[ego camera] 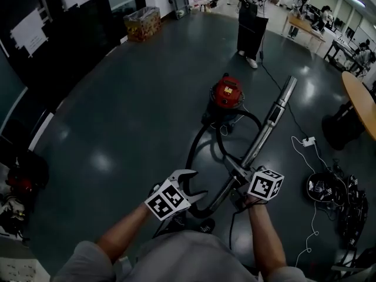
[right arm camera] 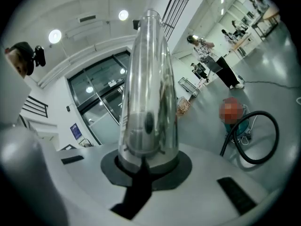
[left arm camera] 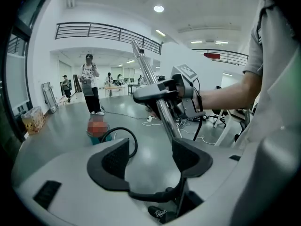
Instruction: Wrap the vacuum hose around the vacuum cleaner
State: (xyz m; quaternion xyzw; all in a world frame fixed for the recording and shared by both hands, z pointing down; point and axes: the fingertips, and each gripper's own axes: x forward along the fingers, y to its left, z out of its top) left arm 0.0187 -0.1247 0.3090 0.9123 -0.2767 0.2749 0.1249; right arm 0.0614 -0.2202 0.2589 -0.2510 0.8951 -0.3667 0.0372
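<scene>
The red vacuum cleaner (ego camera: pixel 227 93) stands on the dark floor ahead of me. Its black hose (ego camera: pixel 200 143) loops over the floor back toward my hands. The shiny metal wand (ego camera: pixel 267 125) slants up to the right. My right gripper (ego camera: pixel 239 185) is shut on the wand's lower part near the black handle; in the right gripper view the wand (right arm camera: pixel 148 93) fills the space between the jaws of the right gripper (right arm camera: pixel 147 163). My left gripper (ego camera: pixel 197 185) is open just left of the wand's lower end. In its own view, the left gripper (left arm camera: pixel 146 157) holds nothing, and the wand (left arm camera: pixel 160 105) passes beyond the right jaw.
A person (ego camera: pixel 254 13) stands behind the vacuum cleaner, and a cable runs along the floor there. A box of goods (ego camera: pixel 142 23) sits at the back left. At the right are a round table (ego camera: pixel 359 101), a white power strip (ego camera: pixel 308 141) and a heap of cables and gear (ego camera: pixel 332 190).
</scene>
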